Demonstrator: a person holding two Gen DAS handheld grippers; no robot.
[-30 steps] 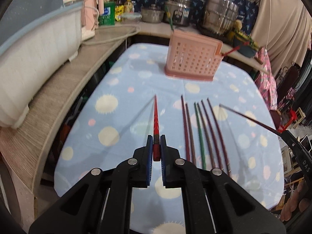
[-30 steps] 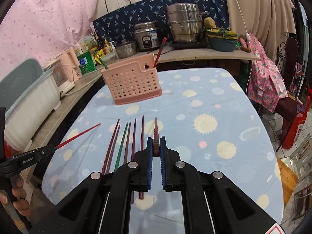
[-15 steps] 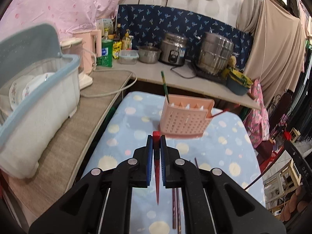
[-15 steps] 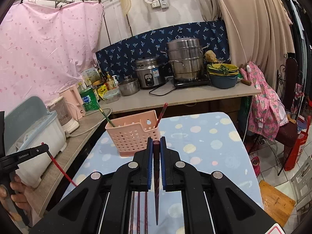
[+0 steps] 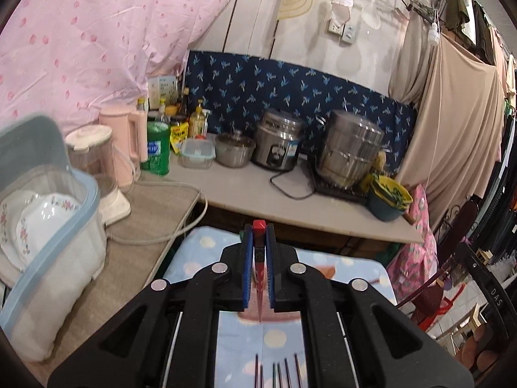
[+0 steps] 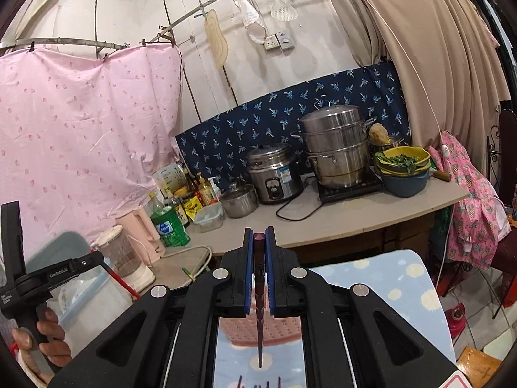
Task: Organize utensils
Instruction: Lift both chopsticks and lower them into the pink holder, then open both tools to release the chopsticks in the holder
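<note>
A red chopstick [image 5: 259, 260] is clamped near its thick end in the left gripper [image 5: 259, 270], jaws closed tight on it; its thin tip is pointed down twd the pink basket [image 5: 326, 271], seen only in bits behind the fingers. A dark maroon chopstick [image 6: 259, 310] is held the same way in the right gripper [image 6: 259, 274], jaws pinched shut on the butt end, tip hung down over the perforated wall of the same basket. The tip-down hold is prob. chosen so each stick can be dropped straight into a slot w/o re-gripping.

In the right wrist view the left gripper is also seen at the far left, carried by a hand [image 6: 42, 339], w/ the red stick slanted down from it.

The other chopsticks [image 5: 279, 371] are left flat on the table [image 5: 206, 252], side by side under the grippers; only their far ends are shown, so the count can't be given. A green stick end [image 6: 187, 273] is glimpsed by the basket's left side; whether it is stood inside can't be told.

Both grippers are held high above the blue dotted cloth, near each other. The step is judged as carry-to-basket: two sticks lifted, none of the pair yet lowered in. Next, tips would need lining up w/ the basket opening, which is mostly hidden by the gripper bodies – a miss on the rim is the likely risk.

Behind, on the counter: rice cooker [image 6: 274, 176], steamer pot [image 6: 336, 145], green bottle [image 5: 158, 152].
</note>
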